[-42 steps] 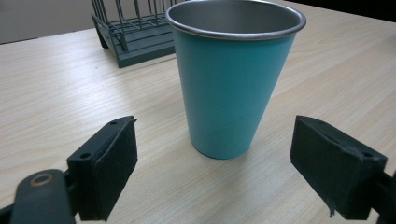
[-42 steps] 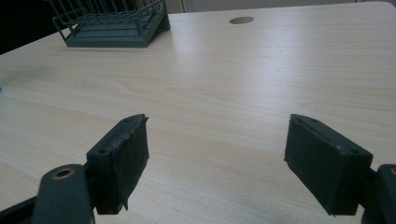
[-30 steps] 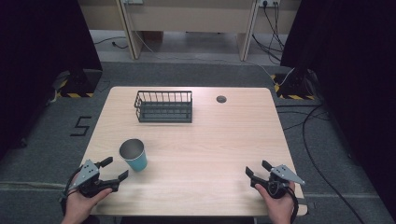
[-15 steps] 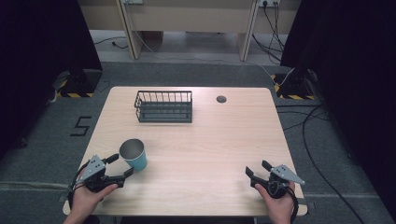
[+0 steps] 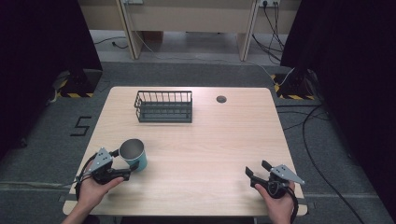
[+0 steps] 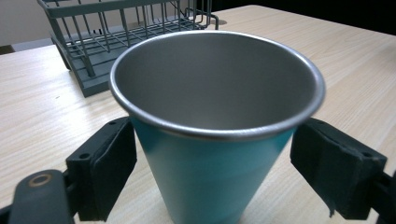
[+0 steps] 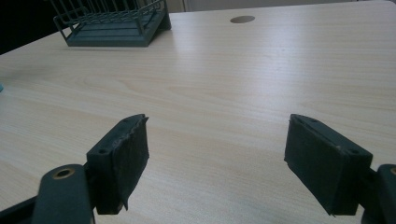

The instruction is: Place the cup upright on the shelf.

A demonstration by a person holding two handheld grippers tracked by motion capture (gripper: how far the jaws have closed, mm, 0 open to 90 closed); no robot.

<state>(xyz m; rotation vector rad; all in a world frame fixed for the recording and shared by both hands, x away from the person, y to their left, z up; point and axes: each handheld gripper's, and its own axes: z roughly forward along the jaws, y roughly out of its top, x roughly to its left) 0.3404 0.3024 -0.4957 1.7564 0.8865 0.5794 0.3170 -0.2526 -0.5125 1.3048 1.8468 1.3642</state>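
A teal cup (image 5: 134, 155) with a steel inside stands upright near the table's front left. My left gripper (image 5: 125, 161) is open, with its jaws on either side of the cup's lower wall. In the left gripper view the cup (image 6: 219, 140) sits between the two black pads (image 6: 112, 172), with a small gap at the right pad. My right gripper (image 5: 257, 168) rests at the front right of the table, open. In the right gripper view nothing lies between the jaws of the right gripper (image 7: 217, 158).
A dark wire rack (image 5: 163, 106) stands at the back middle of the wooden table (image 5: 224, 140); the rack (image 6: 121, 42) is just behind the cup. A round cable hole (image 5: 221, 99) lies to the rack's right. Black curtains flank the table.
My left gripper has moved forward and right to the cup, so its jaws now flank it. The cup, the rack and the right gripper have stayed put.
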